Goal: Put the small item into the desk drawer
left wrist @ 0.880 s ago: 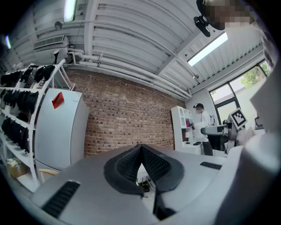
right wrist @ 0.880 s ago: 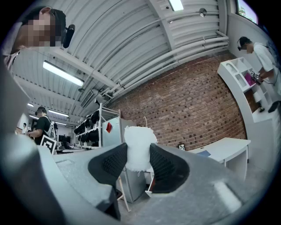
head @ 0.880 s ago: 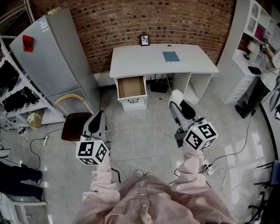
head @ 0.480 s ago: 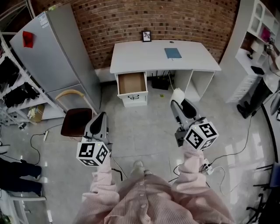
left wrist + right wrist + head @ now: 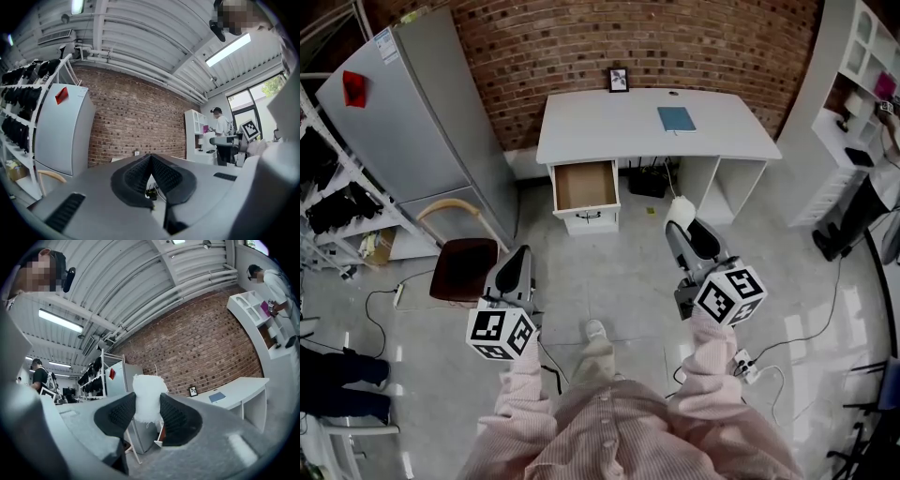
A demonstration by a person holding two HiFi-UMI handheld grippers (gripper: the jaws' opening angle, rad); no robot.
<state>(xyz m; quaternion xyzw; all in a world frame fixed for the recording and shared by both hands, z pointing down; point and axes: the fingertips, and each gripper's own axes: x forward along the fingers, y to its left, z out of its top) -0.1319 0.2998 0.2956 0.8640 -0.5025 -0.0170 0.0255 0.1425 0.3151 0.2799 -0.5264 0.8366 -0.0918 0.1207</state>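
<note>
My right gripper (image 5: 679,215) (image 5: 149,405) is shut on a small white fuzzy item (image 5: 149,398) (image 5: 678,208), held upright between the black pads. It hovers over the floor, in front of the white desk (image 5: 609,122) and right of its open drawer (image 5: 584,187), whose wooden inside holds nothing. My left gripper (image 5: 522,255) (image 5: 150,174) hangs lower left over the floor, jaws shut with nothing between them.
A blue book (image 5: 676,119) and a small picture frame (image 5: 620,80) lie on the desk. A grey fridge (image 5: 412,122) and a wooden chair (image 5: 461,258) stand at the left, white shelves (image 5: 853,103) and a person at the right. Cables and a power strip (image 5: 742,364) lie on the floor.
The view has shifted slightly toward the desk, and a shoe now shows stepping forward. Both grippers keep their pose, the right still holding the white item.
</note>
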